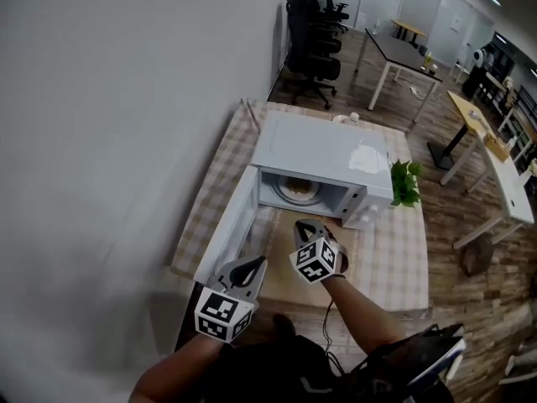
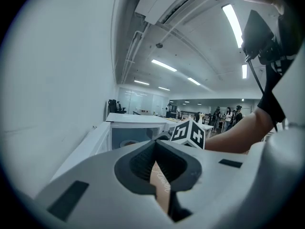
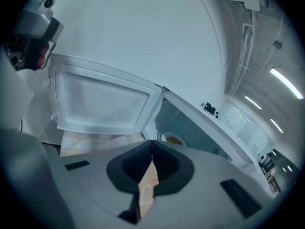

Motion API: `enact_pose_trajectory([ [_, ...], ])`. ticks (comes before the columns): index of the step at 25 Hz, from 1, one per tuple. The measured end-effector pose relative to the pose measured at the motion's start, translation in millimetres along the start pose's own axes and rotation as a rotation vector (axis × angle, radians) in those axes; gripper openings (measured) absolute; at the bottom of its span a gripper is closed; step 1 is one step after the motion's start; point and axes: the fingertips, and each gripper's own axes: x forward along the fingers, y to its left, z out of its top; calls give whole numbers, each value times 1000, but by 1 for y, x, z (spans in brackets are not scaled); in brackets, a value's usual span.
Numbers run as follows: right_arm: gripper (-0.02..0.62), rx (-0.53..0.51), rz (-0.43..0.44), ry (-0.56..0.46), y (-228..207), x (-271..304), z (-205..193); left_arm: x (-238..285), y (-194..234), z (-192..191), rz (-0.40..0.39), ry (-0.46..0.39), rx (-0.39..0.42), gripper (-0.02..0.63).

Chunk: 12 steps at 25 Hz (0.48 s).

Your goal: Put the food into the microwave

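Two grey moulded tools nearest, dark ribbed pads: left gripper (image 1: 256,264) (image 2: 155,142) with jaws pressed together, empty; right gripper (image 1: 307,223) (image 3: 152,142) likewise closed on nothing. Next, boxy white microwave (image 1: 319,151), smooth flat top, door (image 1: 225,235) swung wide. Inside, round plate of food (image 1: 296,189) (image 3: 172,140), yellowish. Underneath, checked beige tablecloth (image 1: 210,183). Beyond, leafy green plant (image 1: 405,183) and black office chairs (image 1: 312,40).
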Motion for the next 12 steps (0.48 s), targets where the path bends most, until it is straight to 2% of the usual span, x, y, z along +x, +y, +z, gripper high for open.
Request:
enact_pose_trajectory([
  [3, 8, 79, -31, -36, -2, -21, 9, -6, -1, 1, -23, -18, -1, 9],
  [7, 8, 278, -9, -118, 5, -54, 30, -23, -3, 5, -63, -37, 11, 9],
  [12, 8, 380, -12, -178, 21, -91, 58, -47, 0, 15, -88, -60, 16, 9],
])
